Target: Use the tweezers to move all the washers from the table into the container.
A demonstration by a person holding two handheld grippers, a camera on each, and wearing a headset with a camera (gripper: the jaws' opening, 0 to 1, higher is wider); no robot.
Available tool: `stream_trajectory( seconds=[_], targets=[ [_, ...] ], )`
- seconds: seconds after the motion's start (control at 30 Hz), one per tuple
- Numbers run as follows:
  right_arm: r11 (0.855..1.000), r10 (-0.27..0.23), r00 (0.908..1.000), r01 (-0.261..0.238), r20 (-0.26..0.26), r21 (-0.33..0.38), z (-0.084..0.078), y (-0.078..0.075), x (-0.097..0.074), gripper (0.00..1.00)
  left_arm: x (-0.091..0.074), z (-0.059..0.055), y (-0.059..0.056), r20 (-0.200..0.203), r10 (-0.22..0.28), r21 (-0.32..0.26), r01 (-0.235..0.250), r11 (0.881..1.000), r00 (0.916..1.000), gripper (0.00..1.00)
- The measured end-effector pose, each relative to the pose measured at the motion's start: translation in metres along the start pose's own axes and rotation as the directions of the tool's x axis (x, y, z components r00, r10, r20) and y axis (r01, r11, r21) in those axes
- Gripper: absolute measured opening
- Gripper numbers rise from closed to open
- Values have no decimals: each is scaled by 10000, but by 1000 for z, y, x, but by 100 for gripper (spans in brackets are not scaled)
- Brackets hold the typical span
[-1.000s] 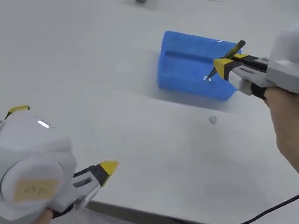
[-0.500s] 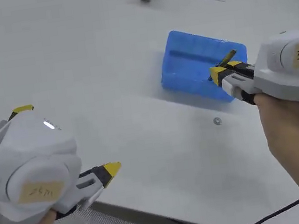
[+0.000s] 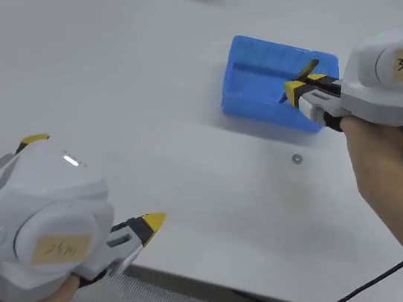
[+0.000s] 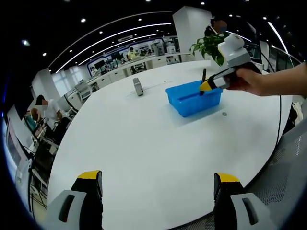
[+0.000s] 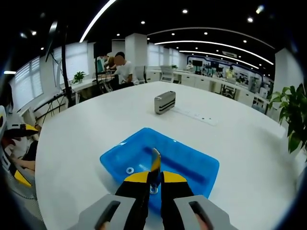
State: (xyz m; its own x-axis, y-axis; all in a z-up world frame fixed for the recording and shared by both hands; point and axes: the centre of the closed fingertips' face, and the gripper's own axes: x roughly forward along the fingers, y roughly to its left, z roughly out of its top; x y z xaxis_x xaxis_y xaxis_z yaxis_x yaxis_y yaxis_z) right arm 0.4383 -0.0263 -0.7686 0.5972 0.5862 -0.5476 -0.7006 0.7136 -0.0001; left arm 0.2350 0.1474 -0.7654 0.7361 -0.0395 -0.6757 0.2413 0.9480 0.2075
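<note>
Right gripper (image 5: 154, 178): in your right hand, held over the near wall of the container. Its fingers (image 5: 138, 178) are pressed together, clamped on the tweezers.
Tweezers (image 5: 155, 160): dark and slim, sticking out forward past the yellow tips. The point sits above the inside of the container. You cannot tell whether the point carries anything.
Container (image 3: 251, 76): blue, rectangular and open-topped. It stands on the white counter (image 3: 141, 92), ahead of you and to the right.
Washer inside (image 5: 130, 170): one small ring lying flat on the container floor, left of the tweezers in the right gripper view.
Loose washer (image 3: 297, 158): one small ring on the bare counter, near the container's near wall but not touching it. In the head view it lies just below your right gripper.
Left gripper (image 4: 157, 177): in your left hand, low at the counter's near edge, well apart from the container. Its fingers are spread wide, with nothing between them.
Far side: a grey box (image 5: 164, 101) and a white power strip (image 5: 194, 115) lie beyond the container.
Cable (image 3: 342, 298): dark, trailing along the counter's near edge at the right.
</note>
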Motion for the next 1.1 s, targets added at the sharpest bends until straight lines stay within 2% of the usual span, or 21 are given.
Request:
stream_trajectory(
  seconds=[0.33,0.43,0.6,0.77,0.93,1.1],
  targets=[
    [9999,-85,10000,85,-29,89,-2,-2,2,5,1,0,0,-10,20,14,-20,10000,10000,99],
    [9995,-109,9999,106,122,290,2,-3,-2,5,1,0,0,-10,17,31,-17,10000,10000,99],
    [9986,-207,9983,180,553,498,20,-6,-19,5,1,0,0,-20,0,54,0,10000,10000,99],
    [9978,-78,9964,22,843,657,28,-2,-40,5,2,1,0,-3,-15,69,15,10000,10000,99],
    [9989,-32,9963,-9,860,474,25,4,-60,5,2,0,1,11,14,49,-14,10000,10000,99],
    [9990,90,9982,-117,599,441,11,15,-71,5,2,0,0,-25,-1,60,1,10000,10000,99]
  ],
)
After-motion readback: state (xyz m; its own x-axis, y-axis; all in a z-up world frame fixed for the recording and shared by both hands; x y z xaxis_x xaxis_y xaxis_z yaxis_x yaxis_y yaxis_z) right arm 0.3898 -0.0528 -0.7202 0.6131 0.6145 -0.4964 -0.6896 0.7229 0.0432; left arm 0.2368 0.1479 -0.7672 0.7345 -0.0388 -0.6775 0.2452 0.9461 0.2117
